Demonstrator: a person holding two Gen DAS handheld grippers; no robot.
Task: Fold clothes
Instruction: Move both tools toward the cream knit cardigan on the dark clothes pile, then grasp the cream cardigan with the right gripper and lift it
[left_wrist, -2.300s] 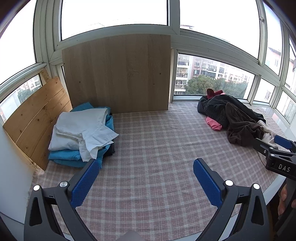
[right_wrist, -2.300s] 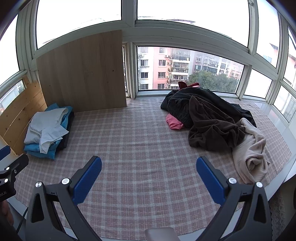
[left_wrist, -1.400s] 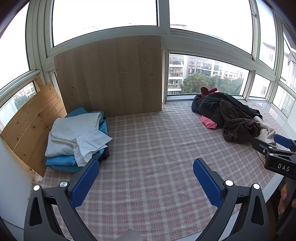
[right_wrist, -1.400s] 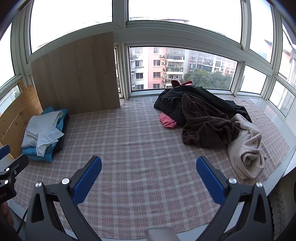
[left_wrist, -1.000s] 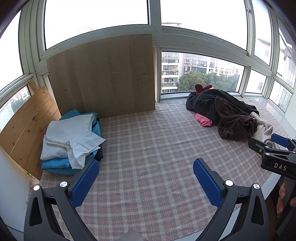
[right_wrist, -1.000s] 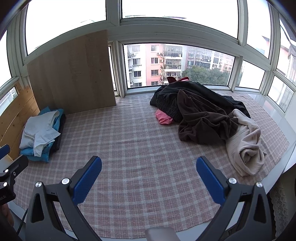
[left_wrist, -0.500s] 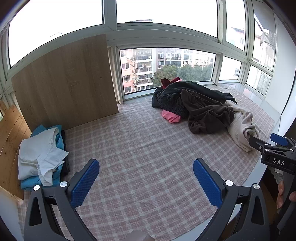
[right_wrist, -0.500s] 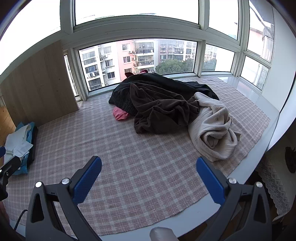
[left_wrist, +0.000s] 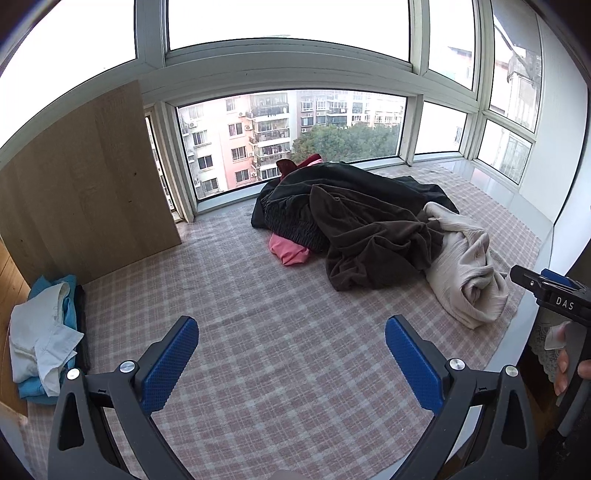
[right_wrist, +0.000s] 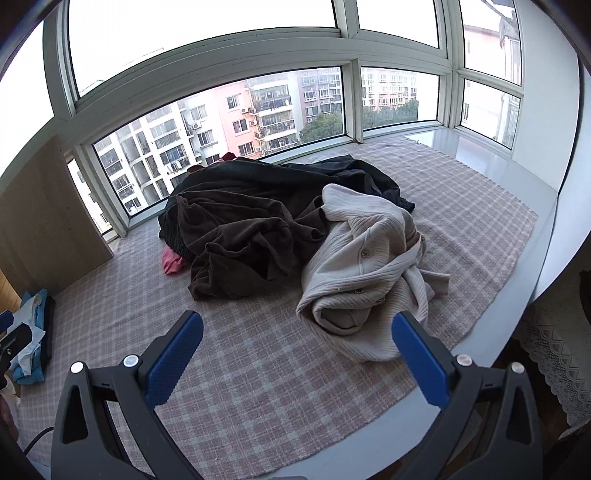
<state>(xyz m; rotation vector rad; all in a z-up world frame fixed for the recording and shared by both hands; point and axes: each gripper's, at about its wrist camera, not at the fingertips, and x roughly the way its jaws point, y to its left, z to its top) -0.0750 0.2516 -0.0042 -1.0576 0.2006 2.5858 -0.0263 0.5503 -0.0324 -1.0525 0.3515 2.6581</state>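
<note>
While both tools hover above the pink-and-grey checked cloth covering the window platform, the cream ribbed knit cardigan lies crumpled at the near right end of the unfolded heap, closest to the right gripper, whose blue-padded tongs stand wide apart and empty. The left gripper is likewise spread and holds nothing.

Against the cardigan rests a dark brown velvety garment, with a black garment behind it and a pink item peeking from beneath; a scrap of dark red shows at the back. That makes at least five pieces in the heap, though how many more lie buried cannot be told. One stack of finished laundry, white over blue, sits well apart by the pale wooden board at the far left.

The cardigan looks soft, light and limp, likely to sag and stretch rather than slip. Its buttoned front edge or a shoulder seam seems the surest hold, one gripper to each side, since the rolled lower end would only unravel.
</note>
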